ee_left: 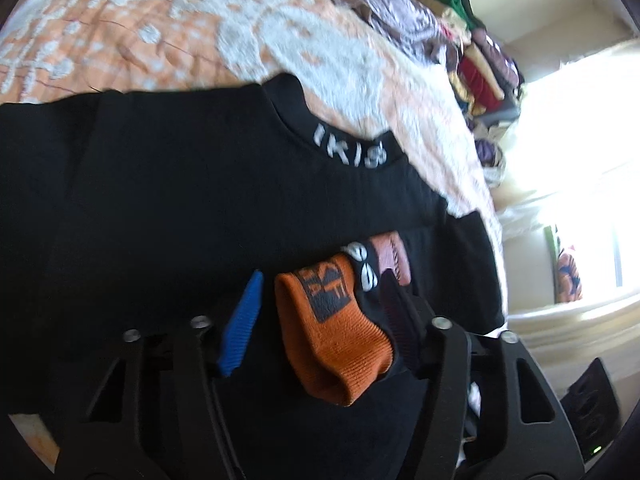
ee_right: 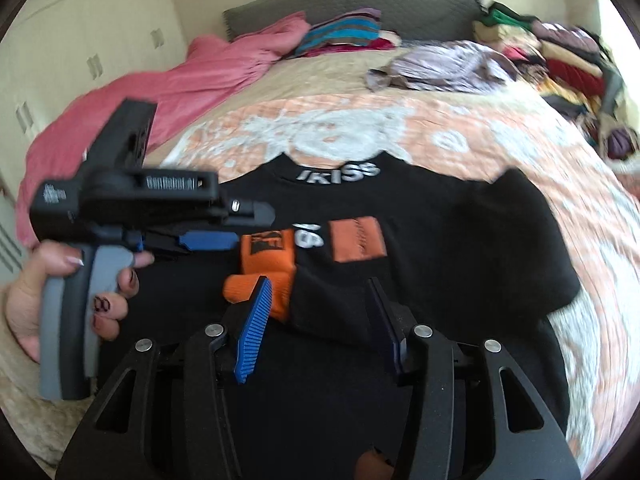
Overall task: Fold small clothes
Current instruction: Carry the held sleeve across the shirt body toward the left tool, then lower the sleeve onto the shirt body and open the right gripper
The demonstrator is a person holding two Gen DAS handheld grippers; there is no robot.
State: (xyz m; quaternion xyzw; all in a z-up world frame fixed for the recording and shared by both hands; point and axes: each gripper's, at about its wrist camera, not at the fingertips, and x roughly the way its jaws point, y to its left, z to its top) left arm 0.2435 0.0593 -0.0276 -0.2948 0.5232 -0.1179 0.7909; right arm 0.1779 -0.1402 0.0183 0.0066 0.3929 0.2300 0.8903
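- A black T-shirt [ee_right: 420, 216] lies spread on the orange-and-white bedspread [ee_right: 520, 148], collar away from us with white lettering on it; it's the garment being folded.
- An orange knitted fold [ee_left: 332, 328], part of the shirt's trim as far as I can tell, is bunched up near the middle of the front.
- The left gripper [ee_left: 320, 312] comes in over that fold; the orange cloth sits between its blue pad [ee_left: 242, 320] and the other finger, jaws part open. Whether the pads actually press on it, I can't tell.
- The right gripper [ee_right: 320, 320] hovers low over the black cloth just beside the same bunch, jaws part open, nothing pinched between them.
- The person's hand [ee_right: 68, 300] grips the left tool's grey handle at the edge of the bed.
- My read: this is the start of a fold, both claws lining up on the fabric.
- Next, I'd say each needs a firm pinch on cloth, then a lift and carry across together.
- Other clothes are piled [ee_right: 560, 52] along the far side, well apart.
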